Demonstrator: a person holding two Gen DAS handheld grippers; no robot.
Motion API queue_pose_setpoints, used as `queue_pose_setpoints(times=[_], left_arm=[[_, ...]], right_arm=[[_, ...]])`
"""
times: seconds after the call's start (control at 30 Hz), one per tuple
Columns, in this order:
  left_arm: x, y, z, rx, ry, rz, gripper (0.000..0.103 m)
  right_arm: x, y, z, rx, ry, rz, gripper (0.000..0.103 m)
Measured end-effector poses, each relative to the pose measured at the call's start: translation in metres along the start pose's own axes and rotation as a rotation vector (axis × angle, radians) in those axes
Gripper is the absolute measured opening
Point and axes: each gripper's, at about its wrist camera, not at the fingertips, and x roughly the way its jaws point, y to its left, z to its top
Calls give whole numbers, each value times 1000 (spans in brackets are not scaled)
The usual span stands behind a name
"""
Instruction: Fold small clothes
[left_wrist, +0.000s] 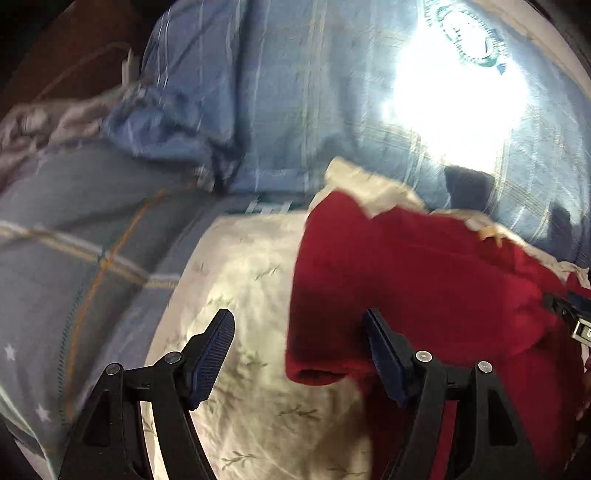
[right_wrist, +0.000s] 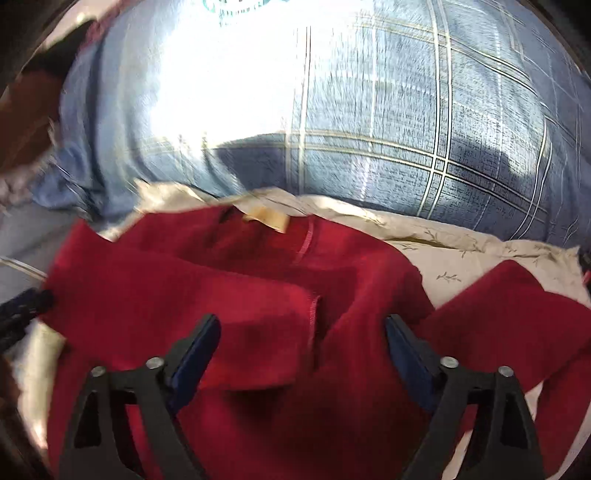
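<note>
A small dark red garment (right_wrist: 258, 302) lies on a cream leaf-print cloth (left_wrist: 251, 295); its neck label (right_wrist: 266, 218) points away, one sleeve is folded across the body and the other sleeve (right_wrist: 509, 314) lies out to the right. It also shows in the left wrist view (left_wrist: 424, 280). My left gripper (left_wrist: 299, 343) is open and empty at the garment's left edge, its right finger over the red cloth. My right gripper (right_wrist: 301, 339) is open and empty just above the garment's body. The left gripper's tip (right_wrist: 22, 306) shows at the far left of the right wrist view.
A blue plaid bedcover (right_wrist: 424, 122) with a bright sunlit patch (left_wrist: 458, 107) lies behind the garment. A grey-blue plaid quilt (left_wrist: 74, 240) bunches at the left. The cream cloth (right_wrist: 461, 240) extends to the right.
</note>
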Motion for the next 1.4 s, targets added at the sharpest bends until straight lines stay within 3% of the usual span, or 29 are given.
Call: queue_pose_setpoints(times=[0.03, 0.07, 0.13, 0.2, 0.33, 0.43, 0.5, 0.53, 0.63, 0.73, 0.77, 0.8, 0.83, 0.9, 1.0, 1.1, 1.17, 1.2, 1.27, 1.33, 1.4], left_arm=[[6, 3, -3, -10, 20, -5, 71], [11, 4, 3, -18, 29, -9, 72], [16, 7, 8, -42, 34, -24, 72], [12, 12, 9, -54, 18, -24, 70], [-17, 24, 12, -88, -42, -31, 70], [-42, 30, 16, -96, -98, -22, 71], [-51, 32, 17, -106, -120, -19, 71], [-53, 31, 16, -107, -125, -23, 72], [-54, 22, 12, -70, -124, -31, 72], [-57, 16, 10, -64, -108, -47, 71], [-58, 17, 8, -75, -108, -56, 71], [-58, 18, 8, -84, -107, -58, 71], [-58, 19, 8, -86, -102, -57, 71], [-56, 22, 7, -80, -91, -44, 71], [-52, 27, 6, -83, -80, -26, 71], [-50, 30, 5, -99, -68, -23, 71], [-49, 29, 3, -100, -63, -28, 71], [-49, 29, 3, -95, -63, -29, 71], [-49, 28, 2, -86, -66, -24, 71], [-47, 29, 3, -89, -65, -20, 71], [-47, 30, 4, -107, -65, -28, 71]], right_arm=[[7, -1, 0, 7, 20, 11, 67], [18, -4, -1, 26, 53, 36, 53], [25, -6, -2, 27, 57, 32, 43], [21, -7, -2, -4, 41, 2, 14], [-22, -32, 4, 93, -47, 95, 10], [-48, -39, 7, 119, -103, 114, 9], [-60, -45, 4, 142, -121, 95, 3], [-67, -48, 3, 160, -133, 84, 3], [-71, -55, 4, 193, -111, 177, 3], [-70, -47, 5, 138, -106, 109, 11], [-68, -46, 5, 145, -90, 139, 19], [-65, -47, 5, 168, -67, 191, 38], [-65, -47, 6, 186, -53, 225, 45], [-67, -44, 3, 204, -45, 255, 47], [-68, -30, -4, 119, -61, 256, 44], [-35, -35, -14, 53, 14, 85, 37], [-10, -62, -21, 118, 85, -12, 42], [-11, -77, -24, 185, 85, 52, 42], [-23, -88, -24, 246, 75, 100, 44], [-42, -83, -20, 227, 31, 130, 47], [-57, -72, -13, 201, 0, 218, 47]])
